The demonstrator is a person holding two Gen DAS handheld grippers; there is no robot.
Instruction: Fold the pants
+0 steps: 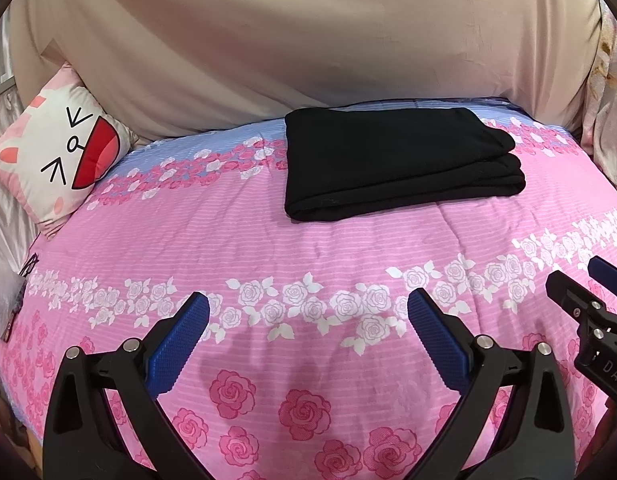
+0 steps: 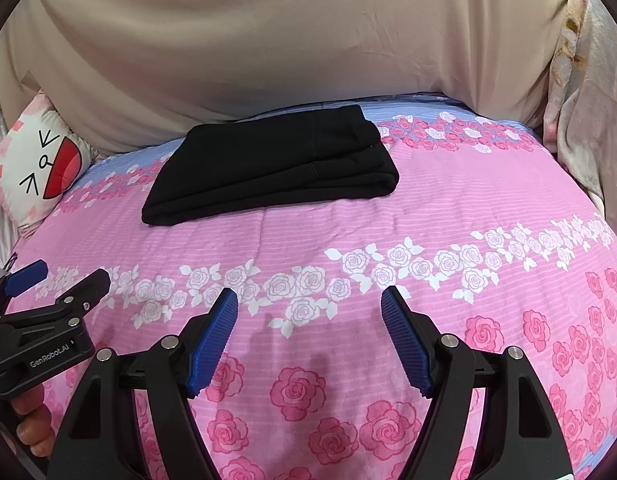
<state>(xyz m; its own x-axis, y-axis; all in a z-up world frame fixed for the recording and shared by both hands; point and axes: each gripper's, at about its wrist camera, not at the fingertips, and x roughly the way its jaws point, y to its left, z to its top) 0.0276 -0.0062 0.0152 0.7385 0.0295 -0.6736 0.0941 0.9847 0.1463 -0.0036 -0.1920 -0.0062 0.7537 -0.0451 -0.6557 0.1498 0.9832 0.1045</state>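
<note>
Left wrist view — one folded pants point(image 1: 396, 164), one pillow point(image 1: 56, 152)

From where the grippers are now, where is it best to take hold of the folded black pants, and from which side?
Probably the near long edge of the pants, where the rounded fold faces the grippers. Come in low from the front over the quilt with the open right gripper, pinching all layers; the stepped right end looks likelier to slip apart.

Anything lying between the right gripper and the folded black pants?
No. In the right wrist view, only bare floral bedspread lies between the open right gripper and the folded black pants; the left wrist view shows nothing there either.
</note>
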